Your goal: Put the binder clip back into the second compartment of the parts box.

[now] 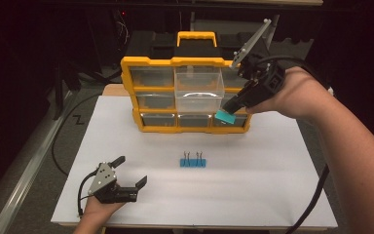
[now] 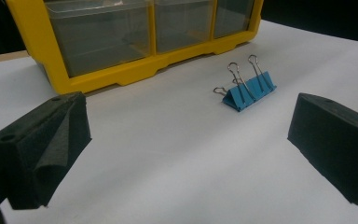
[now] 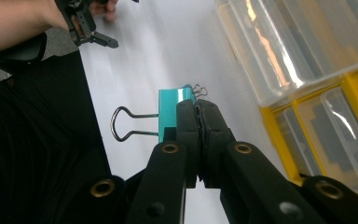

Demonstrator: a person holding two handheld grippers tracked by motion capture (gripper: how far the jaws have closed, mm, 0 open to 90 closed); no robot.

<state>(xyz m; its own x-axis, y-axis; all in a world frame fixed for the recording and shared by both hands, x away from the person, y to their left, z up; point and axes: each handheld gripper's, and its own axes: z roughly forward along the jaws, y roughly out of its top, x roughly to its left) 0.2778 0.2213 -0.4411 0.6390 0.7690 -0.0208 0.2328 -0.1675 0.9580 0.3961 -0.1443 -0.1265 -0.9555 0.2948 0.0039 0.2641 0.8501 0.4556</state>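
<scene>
**Teal clip held up at the organiser**

The right gripper [image 1: 232, 110] pinches a teal binder clip [image 1: 224, 117] before the yellow organiser [image 1: 148, 61] at the desk's [image 1: 272, 195] far edge. The left gripper [image 1: 126, 171], jaws wide, rests near the front-left corner. A blue binder clip [image 1: 193, 162] lies mid-desk.

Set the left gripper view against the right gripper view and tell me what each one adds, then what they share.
Left gripper view: its own tongs standing wide open above the white table, with nothing between them, facing the blue binder clips.

Right gripper view: its own tongs shut on a teal binder clip, one wire handle sticking out sideways; a clear drawer pulled out of the organiser; the other hand's gripper farther off.

Both: the yellow organiser with clear drawers, the white table and the blue clips lying on it.
</scene>
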